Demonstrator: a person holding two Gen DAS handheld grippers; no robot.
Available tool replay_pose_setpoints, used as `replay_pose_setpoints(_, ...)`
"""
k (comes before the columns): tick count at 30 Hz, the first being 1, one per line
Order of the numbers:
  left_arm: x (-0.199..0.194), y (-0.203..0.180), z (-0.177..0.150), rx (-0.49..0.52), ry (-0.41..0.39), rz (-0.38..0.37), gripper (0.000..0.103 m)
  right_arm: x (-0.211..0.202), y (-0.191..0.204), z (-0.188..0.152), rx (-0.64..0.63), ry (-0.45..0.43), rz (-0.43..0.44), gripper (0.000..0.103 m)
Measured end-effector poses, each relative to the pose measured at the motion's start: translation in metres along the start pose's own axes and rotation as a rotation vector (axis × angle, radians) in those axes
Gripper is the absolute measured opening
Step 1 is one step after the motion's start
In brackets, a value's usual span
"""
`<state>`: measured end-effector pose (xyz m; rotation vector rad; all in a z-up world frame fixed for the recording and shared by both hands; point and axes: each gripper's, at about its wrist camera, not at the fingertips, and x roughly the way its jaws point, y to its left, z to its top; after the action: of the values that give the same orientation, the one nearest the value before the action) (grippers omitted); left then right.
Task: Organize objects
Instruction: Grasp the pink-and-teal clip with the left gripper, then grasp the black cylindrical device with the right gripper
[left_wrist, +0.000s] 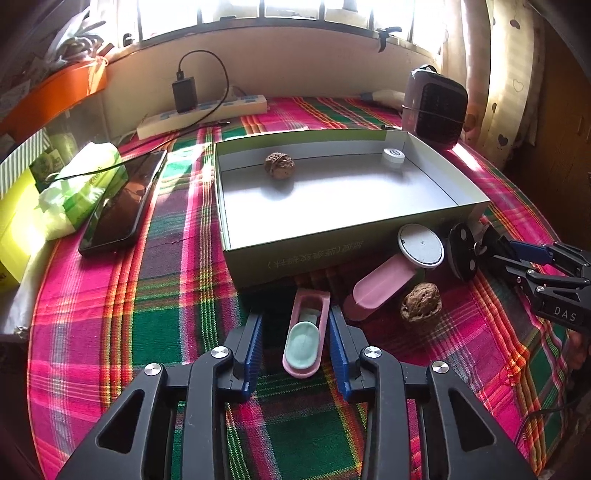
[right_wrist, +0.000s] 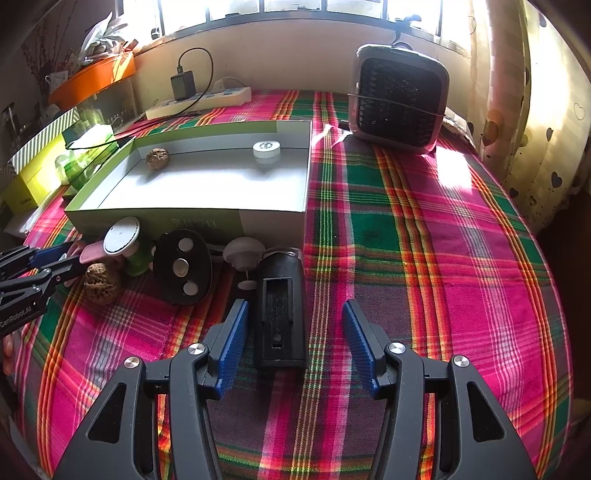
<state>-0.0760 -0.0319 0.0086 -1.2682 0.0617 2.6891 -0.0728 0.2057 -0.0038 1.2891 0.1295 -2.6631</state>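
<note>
My left gripper stands open around a pink oblong case with a mint-green insert; its right pad is close to the case and the left pad stands apart. My right gripper is open, with a black oblong block lying between its fingers, untouched. A shallow green box holds a walnut and a white cap. In front of the box lie a second pink case, a loose walnut, a white-lidded green bottle and a black oval disc.
A plaid cloth covers the table. A phone and a tissue pack lie left of the box. A power strip with a charger sits at the back. A small fan stands at the back right.
</note>
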Motion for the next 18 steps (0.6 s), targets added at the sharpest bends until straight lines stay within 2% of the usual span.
replay_pose_setpoints(8, 0.0001, 0.0036, 0.0002, -0.018, -0.004, 0.02, 0.018, -0.0013, 0.0008, -0.0009, -0.005, -0.006, 0.005, 0.039)
replay_pose_setpoints(13, 0.0006, 0.0053, 0.0007, -0.027, -0.004, 0.019, 0.016, -0.0019, 0.0011, -0.0012, -0.007, -0.009, 0.009, 0.029)
replay_pose_setpoints(18, 0.0004, 0.0058, 0.0007, -0.028, -0.005, 0.018, 0.016, -0.002, 0.0004, -0.0015, -0.007, -0.009, 0.009, 0.029)
